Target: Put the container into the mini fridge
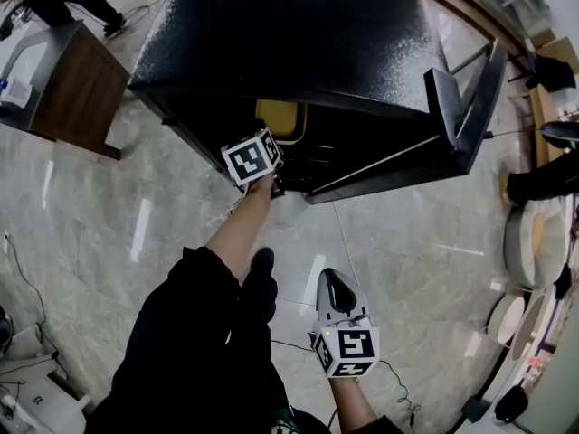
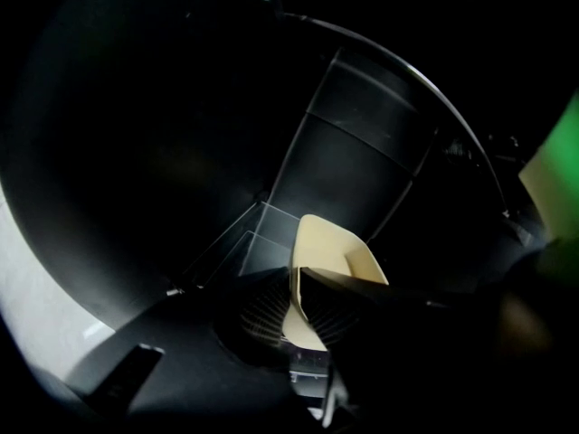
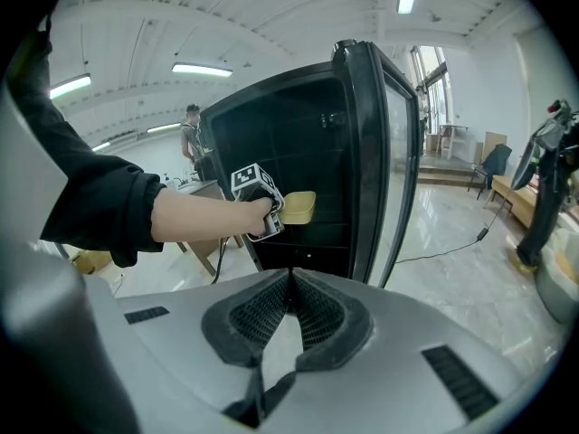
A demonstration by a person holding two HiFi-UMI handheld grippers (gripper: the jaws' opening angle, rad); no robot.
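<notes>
The cream-yellow container sits just inside the open black mini fridge, held at its near edge by my left gripper. In the left gripper view the container is pinched between the dark pads, over a glass shelf in the dark interior. In the right gripper view the container pokes into the fridge, ahead of the left marker cube. My right gripper hangs low over the floor, away from the fridge, its pads pressed together on nothing.
The fridge door stands swung open to the right, seen edge-on as the door. A wooden desk stands at the left. Cables trail on the tiled floor. Round stools sit at the right, and a person stands far back.
</notes>
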